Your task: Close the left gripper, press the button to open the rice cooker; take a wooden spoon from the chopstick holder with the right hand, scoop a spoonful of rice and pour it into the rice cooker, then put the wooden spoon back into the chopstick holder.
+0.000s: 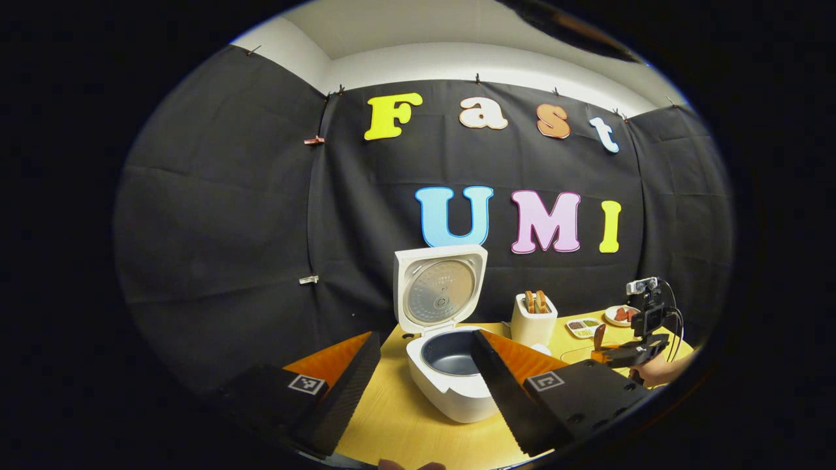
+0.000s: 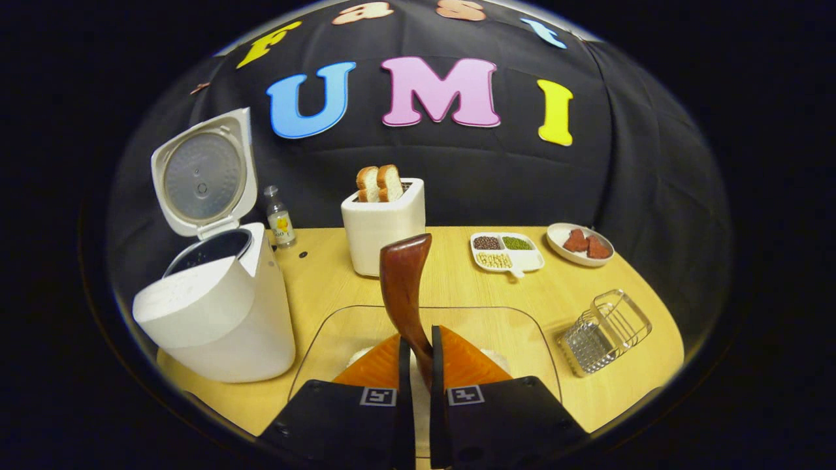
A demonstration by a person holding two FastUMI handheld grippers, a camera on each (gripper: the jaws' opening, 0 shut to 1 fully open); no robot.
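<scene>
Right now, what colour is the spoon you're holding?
Dark reddish brown wood, the wooden spoon; clearest in the right gripper view.

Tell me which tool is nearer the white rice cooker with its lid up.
Left. The left tool hangs open right before the white rice cooker; the right tool, shut on the brown wooden spoon, sits off beside it.
</scene>
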